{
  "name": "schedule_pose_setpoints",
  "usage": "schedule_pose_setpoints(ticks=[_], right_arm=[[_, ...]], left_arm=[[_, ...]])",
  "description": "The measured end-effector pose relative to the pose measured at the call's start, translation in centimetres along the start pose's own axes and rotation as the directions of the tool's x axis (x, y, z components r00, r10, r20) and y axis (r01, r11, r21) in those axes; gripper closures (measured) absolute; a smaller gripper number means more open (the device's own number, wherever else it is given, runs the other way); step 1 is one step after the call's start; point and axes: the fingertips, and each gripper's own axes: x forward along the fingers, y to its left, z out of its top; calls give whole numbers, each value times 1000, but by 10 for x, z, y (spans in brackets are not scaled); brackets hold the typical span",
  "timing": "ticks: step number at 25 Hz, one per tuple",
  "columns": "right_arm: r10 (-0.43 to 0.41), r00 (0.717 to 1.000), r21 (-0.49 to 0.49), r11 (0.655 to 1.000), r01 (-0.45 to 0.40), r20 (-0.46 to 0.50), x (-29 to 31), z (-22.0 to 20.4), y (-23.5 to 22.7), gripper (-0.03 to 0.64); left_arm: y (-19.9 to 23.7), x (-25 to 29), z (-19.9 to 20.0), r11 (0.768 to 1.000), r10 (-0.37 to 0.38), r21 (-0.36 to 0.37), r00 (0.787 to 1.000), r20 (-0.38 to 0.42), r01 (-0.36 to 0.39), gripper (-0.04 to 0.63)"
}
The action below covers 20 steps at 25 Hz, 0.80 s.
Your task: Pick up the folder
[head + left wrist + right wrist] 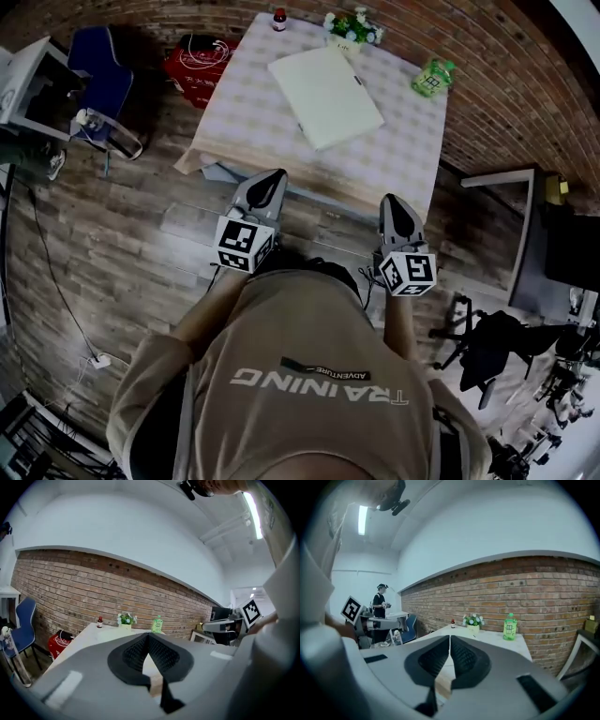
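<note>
Folder (325, 97): pale, rectangular, closed, lying flat near the middle of the surface (412, 141) and skewed to its edges. The surface wore a checked cloth and stood against a brick wall; we were short of its near edge.

We judged the folder thin and light, fairly stiff but likely to bow if lifted by one end, with a smooth cover that might slip. Lying flush on the cloth, it offered no gap underneath. The near corner or a long edge looked the best hold. Pinching it on two sides would keep it level, and the cloth could bunch beneath it.

Left gripper (265, 187) and right gripper (394, 204) were held side by side before the near edge, well apart from the folder, both pointing towards it. Each had its jaws closed with nothing between them.

Along the far side stood a green bottle (432, 77) at the right corner, a small pot of flowers (353, 26) just beyond the folder, and a little red-capped bottle (278, 19).
</note>
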Motion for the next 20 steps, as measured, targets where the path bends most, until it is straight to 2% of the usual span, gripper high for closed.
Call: schedule_pose_setpoints(ticks=[2,5,7,9,14,20], right_arm=[[18,999,3,1000,-17,-50,13,-6,1,604],[31,994,-59,998,-37,-105,42,-11,3,604],[43,992,-89,995,-54,-122,59,-12,0,604],[59,989,-80,994,-70,-134,71,-15,-5,604],[108,986,-52,992,-116,-127,118,-17,-27,604],[179,971,10,984,-180,-156,181,-27,-58,604]], left_arm=[[8,8,-1,1000,2,-15,1000,-13,-2,589],[26,25,-1,999,-16,-30,1000,-2,16,589],[30,32,-3,994,-59,-94,998,20,61,589],[30,33,-8,987,-72,-139,997,17,74,589],[49,56,-16,993,-22,-114,999,-41,17,589],[73,103,-21,986,19,-163,990,-142,-43,589]])
